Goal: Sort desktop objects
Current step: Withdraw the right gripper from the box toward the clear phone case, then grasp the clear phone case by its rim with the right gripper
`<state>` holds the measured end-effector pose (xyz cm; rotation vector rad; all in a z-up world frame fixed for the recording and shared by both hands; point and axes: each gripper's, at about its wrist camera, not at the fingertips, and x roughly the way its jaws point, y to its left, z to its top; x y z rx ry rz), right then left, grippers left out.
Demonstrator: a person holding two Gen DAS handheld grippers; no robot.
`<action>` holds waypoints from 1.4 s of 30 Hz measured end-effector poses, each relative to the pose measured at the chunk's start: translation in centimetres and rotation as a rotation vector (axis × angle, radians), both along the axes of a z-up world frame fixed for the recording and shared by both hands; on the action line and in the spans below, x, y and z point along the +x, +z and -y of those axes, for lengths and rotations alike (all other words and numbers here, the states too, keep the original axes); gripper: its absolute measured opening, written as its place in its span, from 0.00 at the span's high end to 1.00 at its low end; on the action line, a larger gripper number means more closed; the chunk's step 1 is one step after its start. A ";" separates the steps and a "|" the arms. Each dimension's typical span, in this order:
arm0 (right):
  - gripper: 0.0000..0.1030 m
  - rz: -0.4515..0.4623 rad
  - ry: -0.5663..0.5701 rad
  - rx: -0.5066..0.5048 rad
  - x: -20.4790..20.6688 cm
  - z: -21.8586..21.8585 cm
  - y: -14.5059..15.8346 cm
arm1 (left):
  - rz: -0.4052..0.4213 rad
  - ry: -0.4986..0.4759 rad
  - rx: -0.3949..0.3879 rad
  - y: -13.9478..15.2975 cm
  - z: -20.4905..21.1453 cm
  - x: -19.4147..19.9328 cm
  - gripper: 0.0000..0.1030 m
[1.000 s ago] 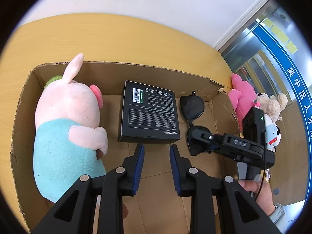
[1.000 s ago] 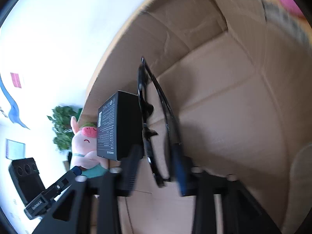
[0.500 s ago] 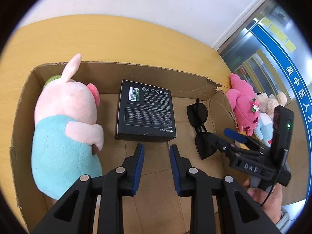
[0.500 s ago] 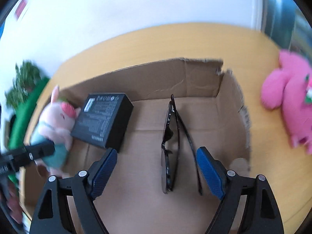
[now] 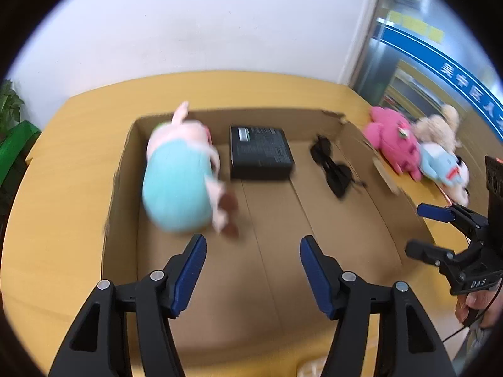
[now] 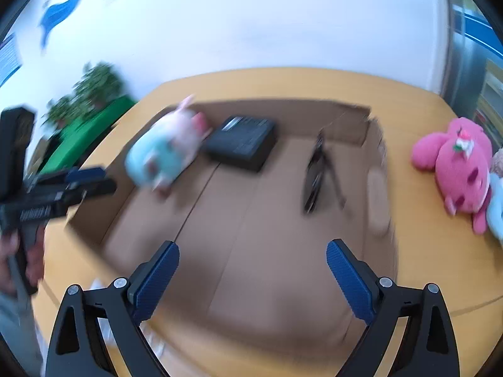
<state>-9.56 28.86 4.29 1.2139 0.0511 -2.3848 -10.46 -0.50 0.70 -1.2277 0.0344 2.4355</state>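
An open cardboard box (image 5: 122,169) (image 6: 374,188) lies on the yellow table. Inside it are a pink pig plush in a teal shirt (image 5: 179,176) (image 6: 163,150), a black box (image 5: 259,152) (image 6: 242,141) and black sunglasses (image 5: 333,166) (image 6: 316,172). My left gripper (image 5: 253,270) is open and empty above the box's near part. My right gripper (image 6: 251,270) is open and empty, held back above the box's near edge; it also shows in the left wrist view (image 5: 424,231). The left gripper shows in the right wrist view (image 6: 91,179).
A pink plush (image 5: 393,138) (image 6: 456,169), a beige bear (image 5: 440,125) and a light blue and white plush (image 5: 443,169) lie on the table right of the box. A green plant (image 6: 91,94) stands at the far left.
My right gripper let go of the sunglasses, which now lie in the box, and pulled back and up. My left gripper opened wider and drew back and up too.
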 end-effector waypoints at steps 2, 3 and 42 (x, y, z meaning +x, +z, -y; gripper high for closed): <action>0.07 0.031 0.061 -0.016 4.0 -0.3 -1.3 | 0.004 -0.010 0.015 -0.5 1.0 2.9 0.40; 0.07 0.052 0.083 -0.017 5.7 -0.3 -2.2 | 0.005 -0.021 0.016 -0.9 1.3 4.4 0.40; 0.90 0.106 -0.091 0.056 16.3 -5.6 -10.5 | 0.241 -0.068 -0.040 -11.9 -7.1 15.7 0.90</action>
